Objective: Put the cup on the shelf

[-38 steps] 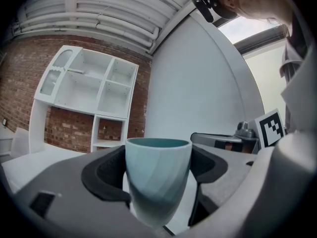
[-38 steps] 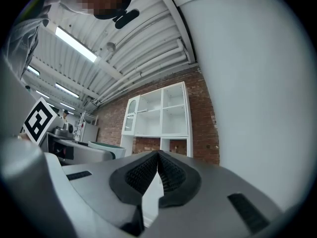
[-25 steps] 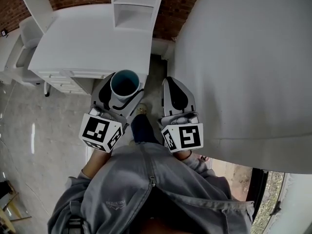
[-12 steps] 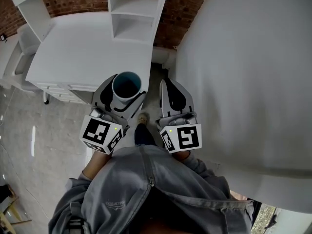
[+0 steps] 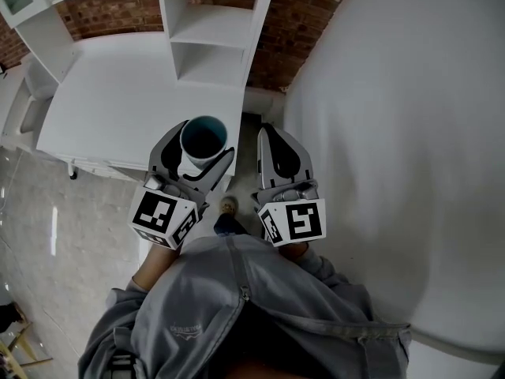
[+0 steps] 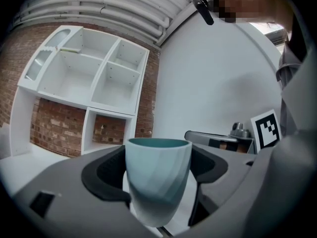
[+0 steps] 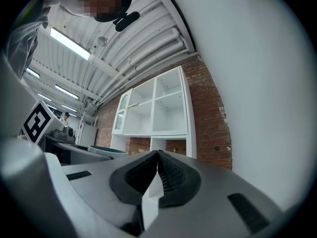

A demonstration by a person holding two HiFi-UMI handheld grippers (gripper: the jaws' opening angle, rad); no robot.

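A pale teal cup [image 5: 203, 138] stands upright between the jaws of my left gripper [image 5: 200, 144], which is shut on it; its dark pads press both sides of the cup [image 6: 158, 177]. The white shelf unit [image 5: 208, 31] with open compartments stands on a white desk [image 5: 118, 93] against a brick wall, ahead of both grippers. In the left gripper view the shelf [image 6: 94, 78] rises at the upper left. My right gripper [image 5: 270, 134] is beside the left one, shut and holding nothing, its pads [image 7: 171, 175] together.
A large white curved wall [image 5: 402, 133] fills the right side. A narrow gap of floor [image 5: 251, 125] runs between it and the desk. Grey tiled floor [image 5: 71, 235] lies to the left. The person's grey jacket [image 5: 245, 306] fills the bottom.
The desk and shelf have slid down in the head view and more of the shelf shows. Both grippers keep their pose, and the cup stays in the left one.
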